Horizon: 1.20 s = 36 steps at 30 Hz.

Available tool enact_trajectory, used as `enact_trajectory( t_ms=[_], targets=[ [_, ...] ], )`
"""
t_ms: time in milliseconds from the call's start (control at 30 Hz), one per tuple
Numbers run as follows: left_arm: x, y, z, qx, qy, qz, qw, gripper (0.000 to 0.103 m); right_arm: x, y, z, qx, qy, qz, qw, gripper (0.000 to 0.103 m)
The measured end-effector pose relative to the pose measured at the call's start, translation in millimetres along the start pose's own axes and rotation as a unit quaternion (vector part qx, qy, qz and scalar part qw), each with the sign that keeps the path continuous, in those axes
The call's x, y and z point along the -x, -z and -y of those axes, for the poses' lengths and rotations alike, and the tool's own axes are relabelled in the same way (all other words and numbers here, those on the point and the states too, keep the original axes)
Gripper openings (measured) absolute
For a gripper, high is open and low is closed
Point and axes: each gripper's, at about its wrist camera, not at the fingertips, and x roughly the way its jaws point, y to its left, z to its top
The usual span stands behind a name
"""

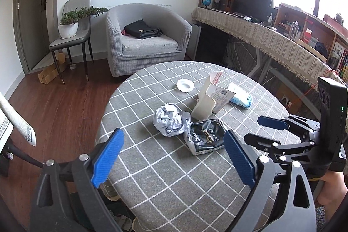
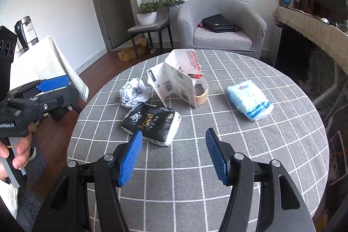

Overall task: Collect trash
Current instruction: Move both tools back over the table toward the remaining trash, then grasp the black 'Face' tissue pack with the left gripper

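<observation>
On the round grey checked table (image 1: 174, 177) (image 2: 250, 145) lie a crumpled paper ball (image 1: 168, 121) (image 2: 133, 95), a black tissue pack (image 1: 205, 137) (image 2: 153, 123), a torn white carton (image 1: 212, 97) (image 2: 176, 79), a tape roll (image 1: 185, 85) (image 2: 201, 90) and a blue tissue pack (image 1: 240, 98) (image 2: 250, 100). My left gripper (image 1: 173, 158) is open and empty, just short of the paper ball and black pack. My right gripper (image 2: 174, 153) is open and empty, just short of the black pack; it also shows in the left wrist view (image 1: 264, 129).
A grey armchair (image 1: 145, 38) (image 2: 221, 25) with a black bag stands behind the table. A chair with a potted plant (image 1: 70, 23) (image 2: 150, 12) is at the back left. A cloth-covered desk (image 1: 261, 32) runs along the right. A white-clothed table (image 2: 50, 62) stands left.
</observation>
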Motion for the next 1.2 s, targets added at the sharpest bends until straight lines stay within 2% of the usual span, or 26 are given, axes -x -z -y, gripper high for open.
enact_trajectory(
  t_ms=[100, 233, 500, 633, 867, 1067, 1200],
  targets=[
    [-17, 5, 16, -0.017, 0.003, -0.019, 0.9997, 0.096, 6, 5, 19, -0.018, 0.009, 0.004, 1.000, 0.068],
    [-39, 11, 32, -0.028, 0.000, -0.044, 0.9987, 0.096, 9, 7, 38, -0.044, 0.011, 0.007, 0.999, 0.069],
    [-78, 19, 48, -0.006, -0.001, -0.088, 0.9961, 0.096, 17, 13, 60, -0.065, 0.008, 0.010, 0.998, 0.070],
    [-88, 17, 49, 0.014, 0.008, -0.097, 0.9951, 0.096, 19, 13, 66, -0.075, 0.004, 0.011, 0.997, 0.070],
    [-101, 11, 58, 0.019, -0.032, -0.107, 0.9936, 0.096, 20, 15, 76, -0.087, -0.005, 0.009, 0.996, 0.074],
    [-106, 6, 60, 0.024, -0.055, -0.110, 0.9921, 0.096, 18, 11, 75, -0.066, -0.011, 0.008, 0.998, 0.077],
    [-105, 9, 63, 0.002, -0.070, -0.106, 0.9919, 0.085, 17, 10, 71, -0.053, -0.012, 0.011, 0.998, 0.082]
  ],
)
